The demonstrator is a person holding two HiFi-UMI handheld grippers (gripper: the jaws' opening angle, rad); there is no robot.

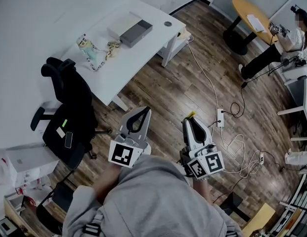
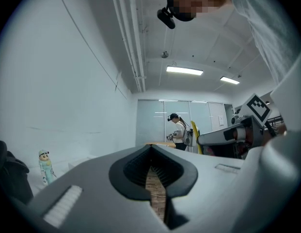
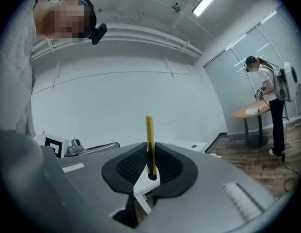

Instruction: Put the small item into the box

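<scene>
A person in a grey top stands on the wood floor point(image 1: 168, 90), well apart from the white desk point(image 1: 143, 53) at upper centre of the head view, with tongs in each hand. The right tongs point(image 1: 189, 121), low and right of centre, are clamped on a slim yellow knife point(image 1: 191, 115). In the right gripper view the knife point(image 3: 149, 140) stands upright between the black pads point(image 3: 167, 166), its top clear above the tips of the right tongs point(image 3: 150, 152). The left tongs point(image 1: 142, 112), just left of them, are closed with nothing in them; in the left gripper view only a thin slit between the jaws of the left tongs point(image 2: 151, 147) shows floor.

The grey box point(image 1: 136, 33) lies on the far part of the desk, towards the top of the frame. A small figurine point(image 1: 87, 47) stands nearer the desk's left end and shows at the lower left of the left gripper view point(image 2: 45, 166). A black chair point(image 1: 69, 117) sits at left. White cables point(image 1: 212, 90) trail across the floor at right, and a second person point(image 1: 282, 43) sits at upper right beside a round table point(image 1: 249, 14).
</scene>
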